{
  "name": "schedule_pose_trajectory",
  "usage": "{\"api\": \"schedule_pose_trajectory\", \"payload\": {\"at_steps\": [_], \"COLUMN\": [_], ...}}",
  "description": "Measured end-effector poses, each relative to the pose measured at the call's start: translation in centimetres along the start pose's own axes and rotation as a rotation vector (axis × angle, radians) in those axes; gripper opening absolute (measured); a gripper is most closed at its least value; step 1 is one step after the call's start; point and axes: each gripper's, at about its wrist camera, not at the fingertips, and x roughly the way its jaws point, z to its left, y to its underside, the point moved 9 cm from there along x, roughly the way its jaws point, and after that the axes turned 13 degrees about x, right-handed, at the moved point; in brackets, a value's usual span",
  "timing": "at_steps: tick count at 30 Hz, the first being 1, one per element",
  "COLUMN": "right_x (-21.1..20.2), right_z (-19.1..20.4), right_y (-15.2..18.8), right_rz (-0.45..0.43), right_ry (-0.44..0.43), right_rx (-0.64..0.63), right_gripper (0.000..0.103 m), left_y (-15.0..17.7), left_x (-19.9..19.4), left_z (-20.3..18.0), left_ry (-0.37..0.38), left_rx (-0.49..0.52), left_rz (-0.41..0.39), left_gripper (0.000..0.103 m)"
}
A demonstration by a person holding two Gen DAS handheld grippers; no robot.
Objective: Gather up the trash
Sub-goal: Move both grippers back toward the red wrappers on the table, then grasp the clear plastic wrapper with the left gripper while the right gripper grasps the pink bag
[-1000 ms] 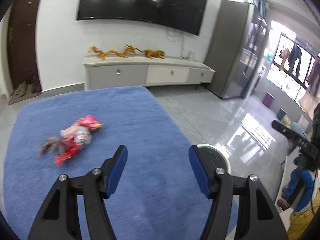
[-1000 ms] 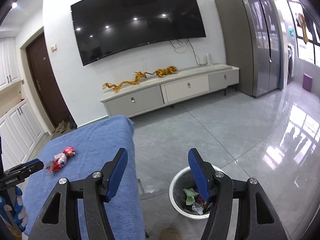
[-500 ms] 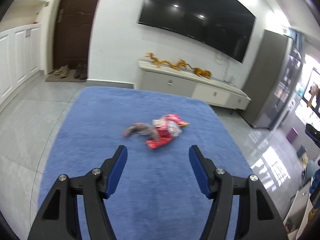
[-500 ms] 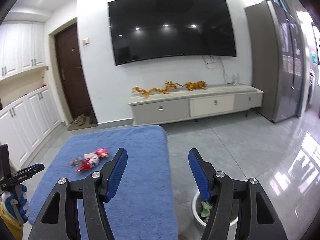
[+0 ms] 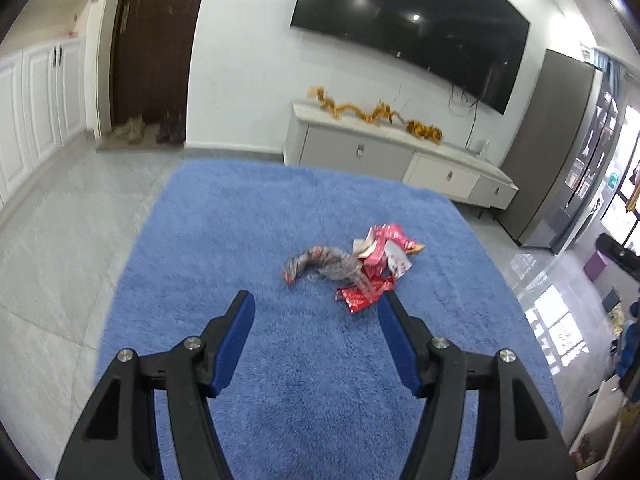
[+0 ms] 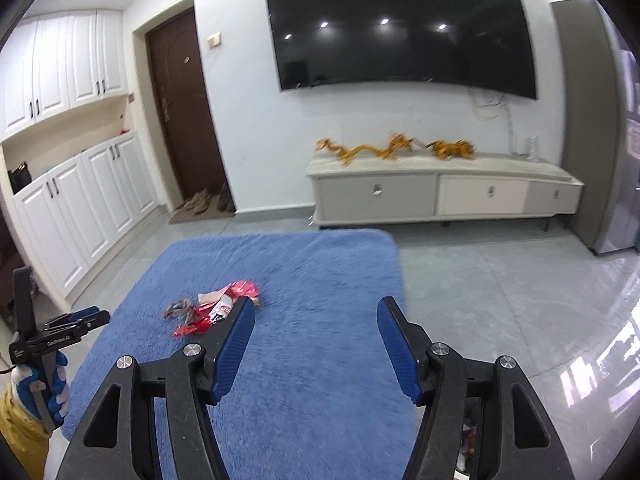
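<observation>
**Wrappers lying on blue rug, both grippers spread**

Item 1: left gripper (image 5: 316, 320). Its 2 blue-padded fingers (image 5: 234, 342) are standing wide apart and holding nothing. It is hovering above the near half of the blue rug (image 5: 224, 240), pointing toward the far wall.

Item 2: wrappers (image 5: 354, 266). A crumpled red, white and clear bundle is resting on the rug, just beyond the left gripper's fingertips and nearer its right finger. In the right wrist view the same bundle (image 6: 212, 310) is lying left of centre, partly hidden behind the left finger.

Item 3: right gripper (image 6: 316, 322). Its fingers are likewise spread and gripping nothing. It is hanging over the rug's near right part, with grey floor tiles (image 6: 500, 280) to the right.

Item 4: the left gripper (image 6: 80, 320) is also showing at the far left edge of the right wrist view, held in a gloved hand (image 6: 44, 384).

Item 5: surroundings. A television (image 6: 400, 28) is hanging on the far wall above a low cabinet (image 6: 440, 196) carrying golden dragon ornaments (image 6: 392, 148). A brown door (image 6: 184, 108) is standing to the left.
</observation>
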Motion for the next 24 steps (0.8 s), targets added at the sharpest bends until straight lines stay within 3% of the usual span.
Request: {"api": "schedule_pose_trajectory", "payload": {"at_steps": [10, 16, 24], "right_x": [12.4, 18.2, 24.7], "right_z": [4.0, 6.6, 8.5], "right_y": [1.8, 2.9, 5.0], "right_rz": [0.176, 0.258, 0.364], "right_ry": [-0.104, -0.171, -0.192], "right_rx": [-0.027, -0.035, -0.037], "right_gripper": [0.061, 0.061, 0.061], "left_y": [-1.1, -1.0, 0.2], "left_x": [7.6, 11.3, 14.6], "left_z": [-2.2, -1.9, -0.7], "left_ry": [0.096, 0.062, 0.056], "left_rx": [-0.014, -0.008, -0.055], "left_rz": [0.076, 0.124, 0.176], "left_gripper": [0.062, 0.061, 0.042]}}
